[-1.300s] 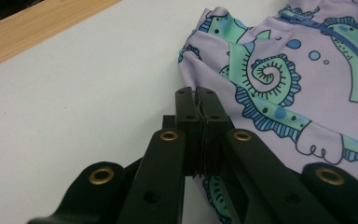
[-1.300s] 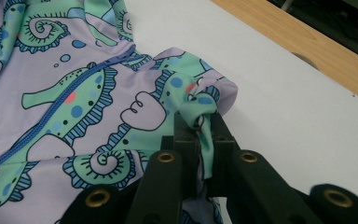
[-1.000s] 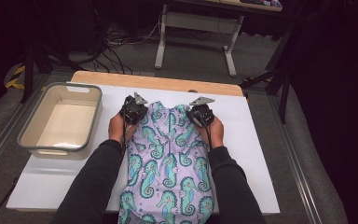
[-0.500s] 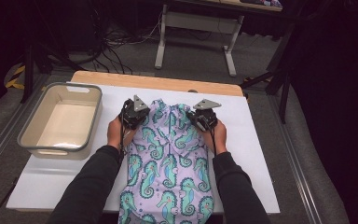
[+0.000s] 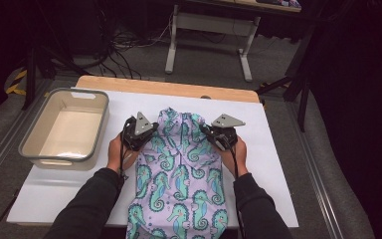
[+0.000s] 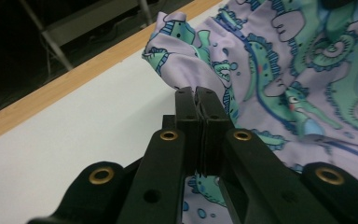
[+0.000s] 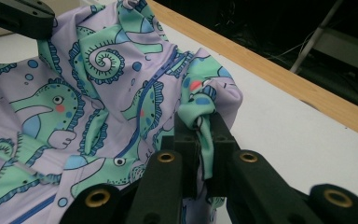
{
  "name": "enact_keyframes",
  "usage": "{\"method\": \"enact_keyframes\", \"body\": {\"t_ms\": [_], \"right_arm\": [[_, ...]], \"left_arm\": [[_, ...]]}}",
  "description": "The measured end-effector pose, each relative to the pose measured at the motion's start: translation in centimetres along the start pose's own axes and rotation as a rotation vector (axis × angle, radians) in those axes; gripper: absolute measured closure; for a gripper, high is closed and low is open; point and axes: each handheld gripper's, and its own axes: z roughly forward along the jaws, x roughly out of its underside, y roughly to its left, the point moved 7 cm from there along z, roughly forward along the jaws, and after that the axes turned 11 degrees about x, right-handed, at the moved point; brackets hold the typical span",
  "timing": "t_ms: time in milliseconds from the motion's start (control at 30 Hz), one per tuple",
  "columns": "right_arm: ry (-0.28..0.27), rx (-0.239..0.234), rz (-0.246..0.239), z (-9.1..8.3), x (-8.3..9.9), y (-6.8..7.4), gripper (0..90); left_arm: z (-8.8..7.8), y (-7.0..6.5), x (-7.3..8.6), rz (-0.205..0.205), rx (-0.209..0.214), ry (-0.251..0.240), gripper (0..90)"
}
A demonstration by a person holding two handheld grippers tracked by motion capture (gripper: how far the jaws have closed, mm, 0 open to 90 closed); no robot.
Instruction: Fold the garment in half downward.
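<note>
Left gripper (image 6: 198, 100): jaws pressed together, purple fabric bunched right at the tips; whether cloth is actually pinched between the pads is hard to make out in its own view. In the high view the same gripper (image 5: 146, 133) sits at the left edge of the garment (image 5: 181, 174), grey plate on top.

Right gripper (image 7: 204, 125): jaws clamped on a fold of the garment (image 7: 98, 93), a green-and-purple twist squeezed between the pads. In the high view this gripper (image 5: 218, 135) sits at the garment's right edge, level with the other.

Garment: lilac with teal seahorse print, lying lengthwise down the middle of the white table (image 5: 283, 164). Far end rumpled and raised between the two grippers; near end runs off the bottom of the high view, so its full length is cut off.

Bin (image 5: 64, 127): grey, rectangular, on the table's left side, well apart from the garment. Pale inside; nothing stands out in it, though the near inner wall is hidden by the rim.

Hands: left hand (image 5: 117, 152) and right hand (image 5: 235, 153) wrap the gripper bodies from behind, dark sleeves coming in from the bottom edge, forearms angled inward. Both grippers point away from the person, low over the table.

Beyond the table, the floor and a stand's legs are dark and hard to read.
</note>
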Motion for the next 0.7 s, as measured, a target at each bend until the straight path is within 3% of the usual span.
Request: {"method": "enact_keyframes", "body": {"t_ms": [233,333,400,467,633,700], "right_arm": [[-0.052,-0.048,0.021,-2.3,0.3,1.1,86.0],[-0.074,-0.061,0.003,-3.5,0.6,1.7,86.0],[-0.093,-0.083,0.018,-4.5,0.8,2.0,85.9],[-0.108,-0.097,0.012,-5.4,1.2,2.5,85.9],[-0.144,-0.134,0.010,-7.8,1.9,3.7,85.8],[-0.153,-0.147,-0.003,-8.7,2.1,4.1,85.7]], "left_arm": [[-1.7,-2.0,0.2,0.039,0.032,-0.038,88.9],[-2.5,-2.9,0.5,0.054,0.042,-0.056,88.8],[-3.2,-3.7,0.7,0.053,0.070,-0.084,88.8],[-3.7,-4.5,0.9,0.086,0.072,-0.079,88.6],[-5.4,-6.4,1.7,0.096,0.109,-0.102,88.5],[-6.0,-7.2,2.1,0.122,0.113,-0.106,88.5]]}}
